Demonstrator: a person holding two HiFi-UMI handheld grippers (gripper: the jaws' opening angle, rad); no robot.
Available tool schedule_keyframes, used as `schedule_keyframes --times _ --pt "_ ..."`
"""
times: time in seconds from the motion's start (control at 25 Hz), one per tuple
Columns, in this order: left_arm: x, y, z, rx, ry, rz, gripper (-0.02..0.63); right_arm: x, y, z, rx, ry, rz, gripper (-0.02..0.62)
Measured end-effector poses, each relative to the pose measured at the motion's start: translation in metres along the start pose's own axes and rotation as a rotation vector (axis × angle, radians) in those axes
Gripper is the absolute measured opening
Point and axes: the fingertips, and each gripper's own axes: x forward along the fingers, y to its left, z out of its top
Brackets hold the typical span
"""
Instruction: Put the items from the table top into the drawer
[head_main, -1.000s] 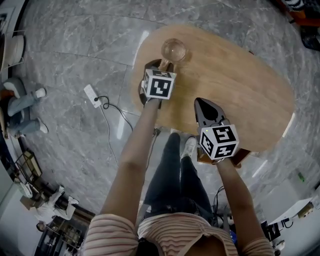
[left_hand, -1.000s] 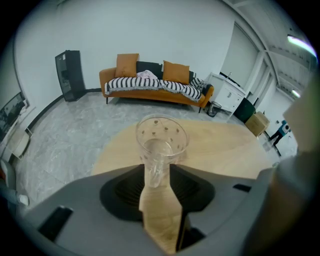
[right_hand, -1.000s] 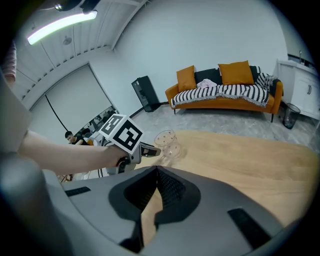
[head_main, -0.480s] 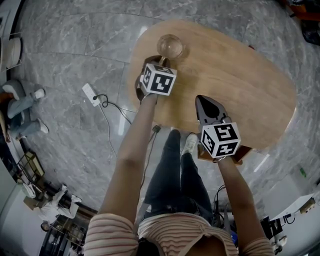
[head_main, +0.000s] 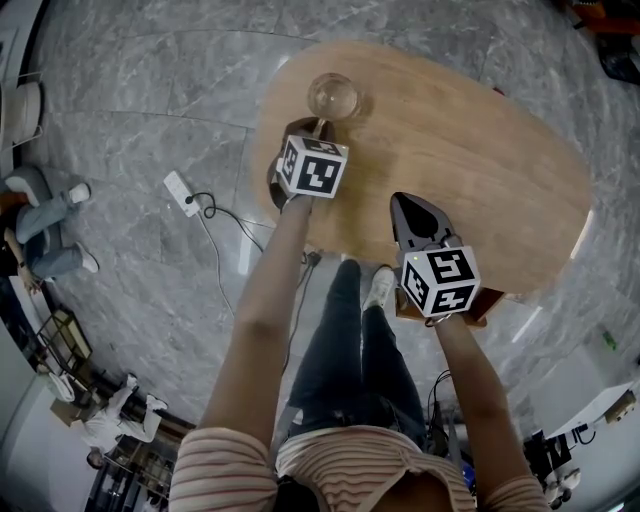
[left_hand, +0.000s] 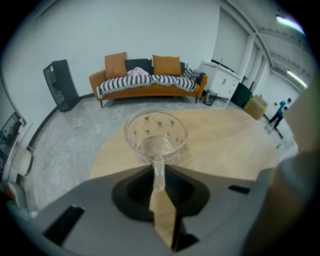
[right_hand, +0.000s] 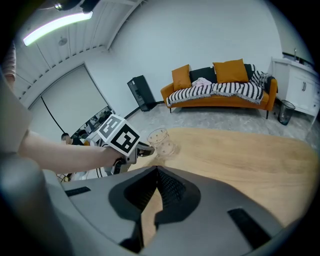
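Note:
A clear glass cup (head_main: 333, 95) with small dots and a side handle stands on the oval wooden table (head_main: 480, 150) near its far left edge. My left gripper (head_main: 321, 129) reaches it from the near side. In the left gripper view the cup (left_hand: 155, 132) sits just ahead, and its handle runs down between the jaws of the left gripper (left_hand: 158, 172), which have just been closing and now pinch it. My right gripper (head_main: 400, 203) hovers over the table's near edge, apart from the cup. The right gripper (right_hand: 156, 170) is shut with nothing in it, and its view shows the cup (right_hand: 161, 140) and the left gripper (right_hand: 142, 148).
A white power strip (head_main: 184, 191) with a cable lies on the marble floor left of the table. An orange sofa (left_hand: 150, 80), a black unit (left_hand: 60, 85) and a white cabinet (left_hand: 222, 80) stand far beyond the table. The person's legs are below the table's near edge.
The left gripper has stayed at the cup's handle, and both now sit slightly further left in the head view. The right gripper has kept still.

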Motion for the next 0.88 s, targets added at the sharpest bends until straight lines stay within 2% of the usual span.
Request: schedule_keyframes --times 0.44,0.88 --pt "-0.038 -0.017 -0.002 0.041 -0.060 0.005 0.051 -0.015 0.006 -0.004 0.013 -0.022 -0.022 0.008" --pt "-0.084 -0.055 0.030 0.170 -0.118 -0.033 0.051 -0.051 0.002 -0.001 0.052 -0.079 -0.083 0.009"
